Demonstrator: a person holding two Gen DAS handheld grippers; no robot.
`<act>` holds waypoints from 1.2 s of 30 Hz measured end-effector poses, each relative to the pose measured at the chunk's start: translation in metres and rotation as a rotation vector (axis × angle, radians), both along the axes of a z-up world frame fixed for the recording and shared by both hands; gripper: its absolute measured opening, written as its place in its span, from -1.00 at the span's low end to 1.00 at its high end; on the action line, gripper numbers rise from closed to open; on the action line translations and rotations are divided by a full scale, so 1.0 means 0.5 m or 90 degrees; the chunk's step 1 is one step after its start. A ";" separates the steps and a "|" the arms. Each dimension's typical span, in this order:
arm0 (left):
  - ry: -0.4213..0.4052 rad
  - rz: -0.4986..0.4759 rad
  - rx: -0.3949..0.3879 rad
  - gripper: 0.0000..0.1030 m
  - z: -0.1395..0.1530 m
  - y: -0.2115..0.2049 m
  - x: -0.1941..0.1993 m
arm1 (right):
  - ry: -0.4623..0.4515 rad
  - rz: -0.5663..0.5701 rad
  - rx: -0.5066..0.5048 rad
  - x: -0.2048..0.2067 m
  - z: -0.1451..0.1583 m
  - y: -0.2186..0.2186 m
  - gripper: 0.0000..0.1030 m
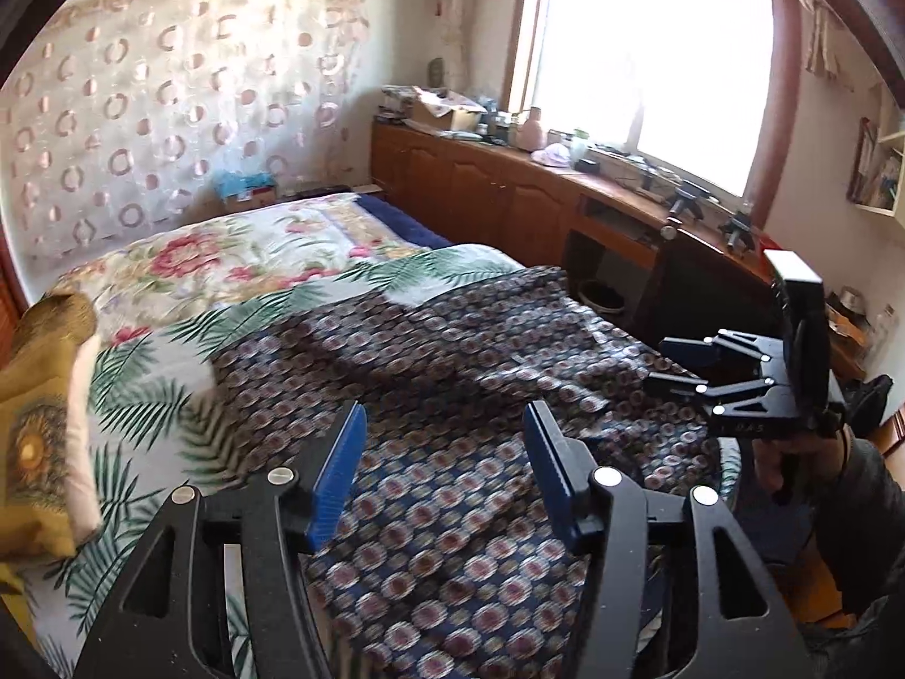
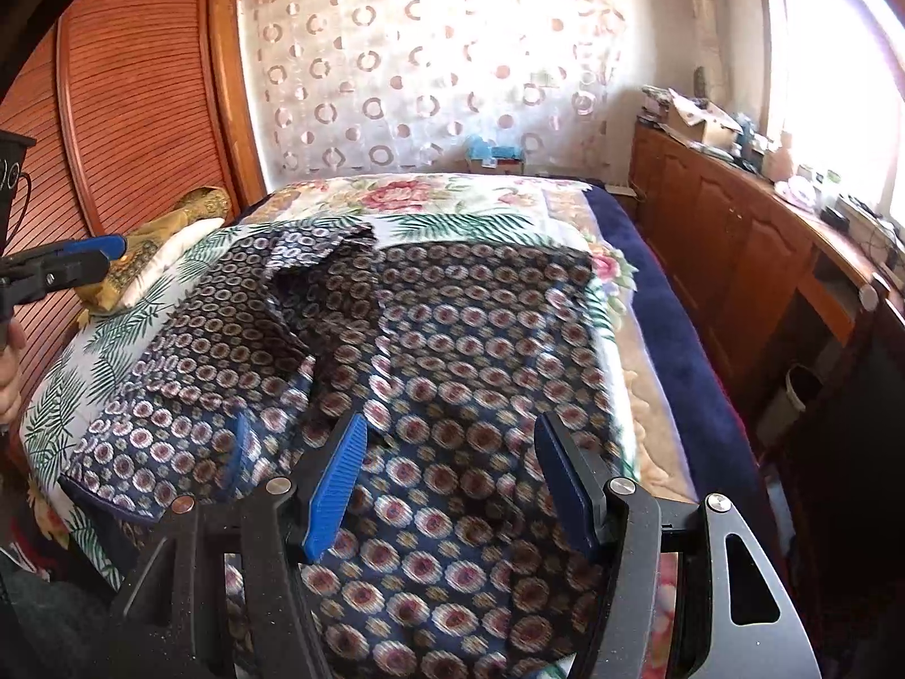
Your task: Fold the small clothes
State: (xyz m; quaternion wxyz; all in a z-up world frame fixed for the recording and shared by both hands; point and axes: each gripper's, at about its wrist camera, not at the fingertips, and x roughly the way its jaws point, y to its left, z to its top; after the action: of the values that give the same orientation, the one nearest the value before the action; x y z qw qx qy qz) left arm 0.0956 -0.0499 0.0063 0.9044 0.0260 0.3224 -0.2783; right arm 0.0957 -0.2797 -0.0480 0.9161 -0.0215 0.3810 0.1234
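Both tongs stand wide apart and hold nothing. Left tongs (image 1: 444,469) hover above the near part of a dark blue garment (image 1: 452,373) printed with pink and cream rosettes, their blue pads (image 1: 338,475) spread over the cloth without touching it, as far as the left wrist view shows. Right tongs (image 2: 447,481) hang likewise over the same garment (image 2: 430,351), blue pads (image 2: 334,481) parted, the fabric plain to see between them.

From the left wrist view the right tongs (image 1: 676,365) also show at the right edge, held in a hand (image 1: 792,464), black fingers spread, above the garment's right margin. From the right wrist view the left tongs (image 2: 99,254) show at the left edge near a yellow pillow (image 2: 164,232); how far they are parted cannot be told from that side.

The garment lies spread over the near half of the bed (image 2: 667,294), rumpled, with one dark flap turned over toward the middle and a blue-edged corner hanging at the near left. Under it lies a white sheet with green palm fronds (image 1: 141,385), and beyond that a floral quilt (image 1: 226,254). A wooden cabinet (image 1: 481,192) carrying clutter runs along the wall below a bright window (image 1: 650,56). A curtain with ring patterns (image 2: 430,68) covers the far wall.
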 end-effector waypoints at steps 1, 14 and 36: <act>0.002 0.008 -0.001 0.14 -0.005 0.010 0.000 | -0.001 0.007 0.000 0.008 0.002 0.008 0.24; -0.005 0.072 -0.002 0.56 -0.041 0.087 -0.005 | 0.033 0.094 -0.004 0.111 -0.027 0.123 0.24; 0.018 0.085 -0.018 0.56 -0.067 0.104 -0.005 | 0.075 0.143 -0.009 0.169 -0.090 0.185 -0.90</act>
State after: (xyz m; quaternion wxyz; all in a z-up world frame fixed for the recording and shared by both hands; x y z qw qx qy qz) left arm 0.0932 0.0020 -0.0274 0.9167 -0.0121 0.3320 -0.2221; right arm 0.1804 -0.1871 -0.0928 0.8721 -0.0629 0.4304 0.2239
